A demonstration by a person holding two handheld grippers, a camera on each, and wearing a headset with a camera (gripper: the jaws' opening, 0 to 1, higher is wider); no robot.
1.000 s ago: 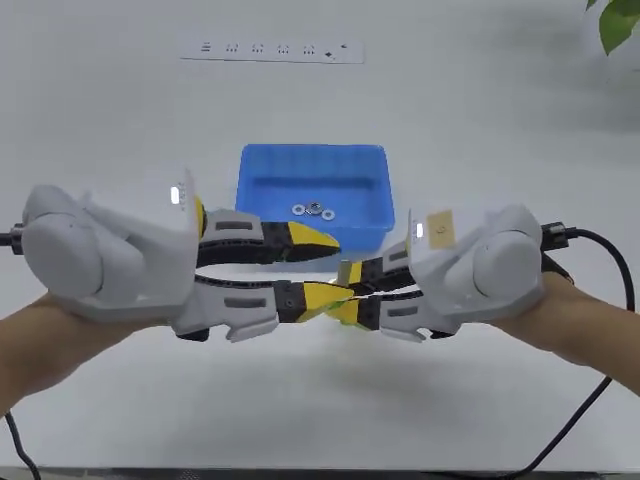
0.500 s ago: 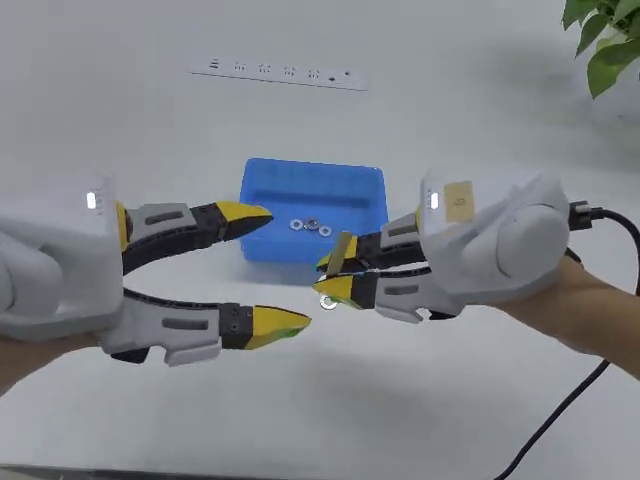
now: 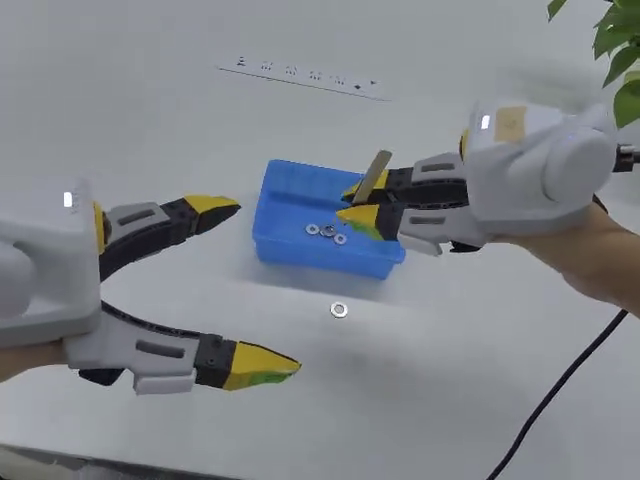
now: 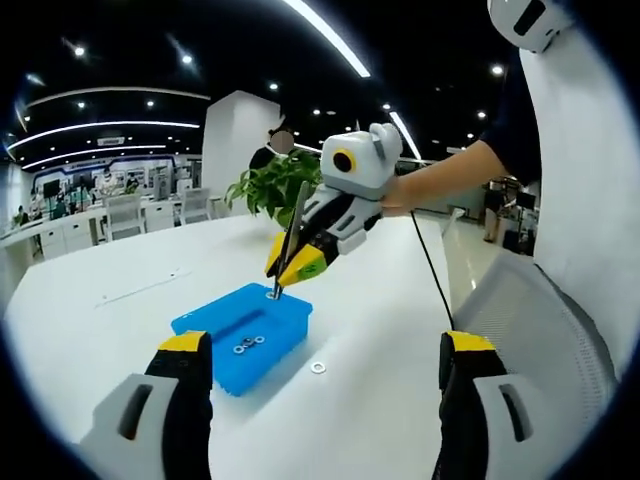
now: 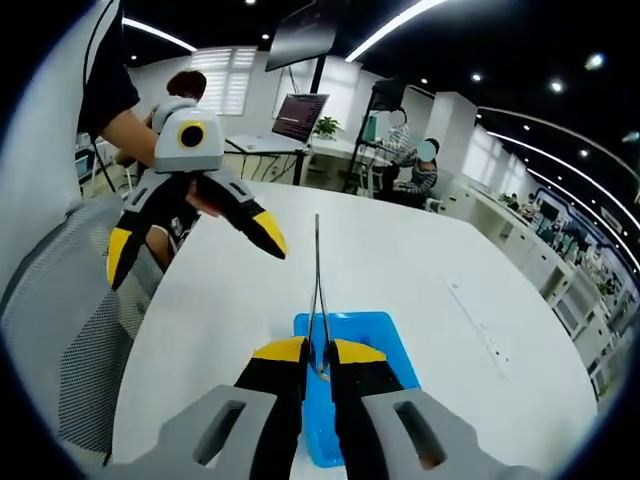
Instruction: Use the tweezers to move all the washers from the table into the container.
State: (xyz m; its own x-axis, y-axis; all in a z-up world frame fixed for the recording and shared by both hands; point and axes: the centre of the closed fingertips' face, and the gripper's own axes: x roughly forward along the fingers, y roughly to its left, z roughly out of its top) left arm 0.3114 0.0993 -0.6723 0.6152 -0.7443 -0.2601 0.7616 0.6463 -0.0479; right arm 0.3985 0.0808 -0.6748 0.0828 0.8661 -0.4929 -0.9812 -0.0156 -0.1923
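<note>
My right gripper (image 3: 358, 207) is shut on thin metal tweezers (image 3: 377, 176) and hovers over the blue container (image 3: 285, 245). In the left gripper view the tweezers (image 4: 294, 232) point down at the container (image 4: 215, 335) from the right gripper (image 4: 300, 262). Whether their tips hold a washer I cannot tell. Three washers (image 3: 327, 232) lie inside the container. One washer (image 3: 339, 310) lies on the white table in front of it, also seen as the washer (image 4: 318, 367). My left gripper (image 3: 245, 287) stands wide open and holds nothing, left of that washer. The right gripper view looks along the tweezers (image 5: 317, 275).
A white power strip (image 3: 300, 75) lies at the back of the table. A plant (image 3: 615, 40) stands at the far right. A black cable (image 3: 560, 390) trails from the right gripper. A mesh chair (image 4: 540, 340) stands beside the table.
The right gripper has lifted the tweezers from beside the loose washer to over the container. The left gripper has drawn back to the left, away from the right one.
</note>
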